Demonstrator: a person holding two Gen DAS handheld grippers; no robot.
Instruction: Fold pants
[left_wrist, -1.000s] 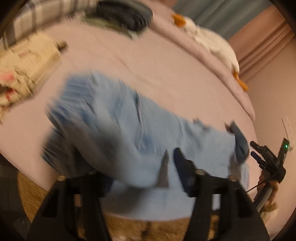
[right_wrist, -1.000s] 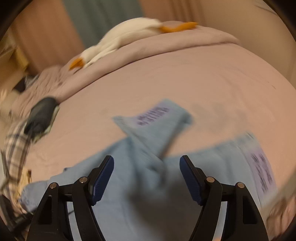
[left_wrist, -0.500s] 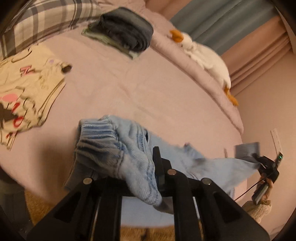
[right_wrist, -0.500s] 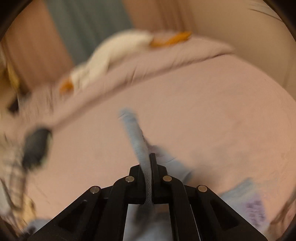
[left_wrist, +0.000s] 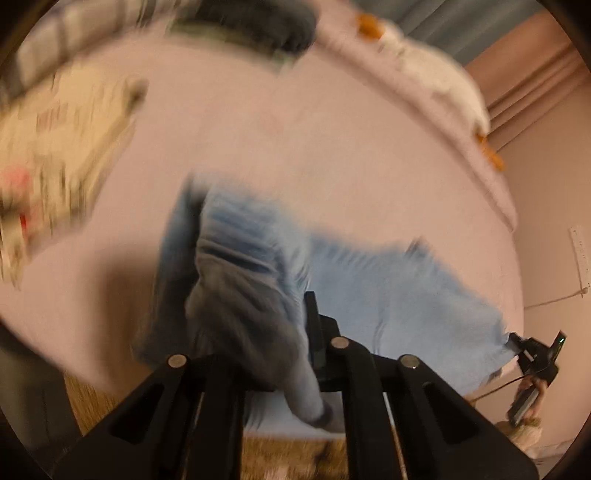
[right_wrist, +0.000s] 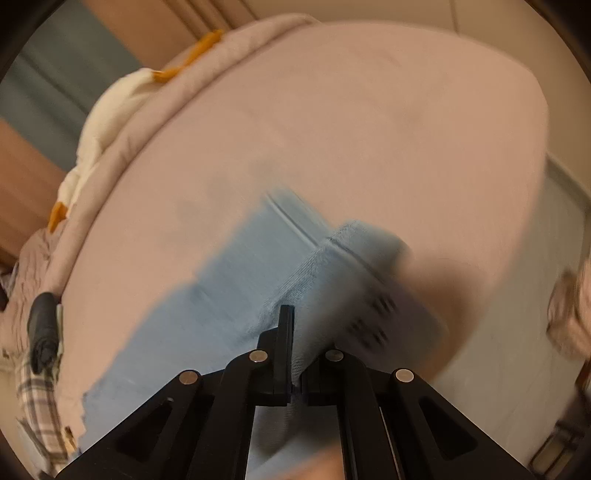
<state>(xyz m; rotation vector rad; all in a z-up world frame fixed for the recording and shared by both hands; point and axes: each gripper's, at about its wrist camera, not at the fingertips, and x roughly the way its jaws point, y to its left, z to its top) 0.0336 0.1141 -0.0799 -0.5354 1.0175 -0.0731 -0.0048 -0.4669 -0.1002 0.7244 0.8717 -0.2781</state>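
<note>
Light blue pants (left_wrist: 388, 295) lie stretched across the near edge of the pink bed (left_wrist: 295, 147). My left gripper (left_wrist: 301, 317) is closing tight on the bunched waistband, which drapes over its fingers and hides the left one. At the far right of the left wrist view, my right gripper (left_wrist: 532, 354) pinches the other end of the cloth. In the right wrist view, that right gripper (right_wrist: 295, 332) is shut on a folded leg end of the pants (right_wrist: 221, 295), with the cloth rising between the jaws. The picture is blurred by motion.
A folded dark garment (left_wrist: 258, 22) and a white plush goose (left_wrist: 436, 74) lie at the bed's far side. A cream printed garment (left_wrist: 55, 147) lies at the left, with plaid fabric (right_wrist: 37, 406) nearby. A woven rug (left_wrist: 288, 458) lies below the bed edge.
Both grippers went from open to shut on the pants. The right one then swung sideways and rolled, pulling the leg end out, and the cloth now stretches between the two.
</note>
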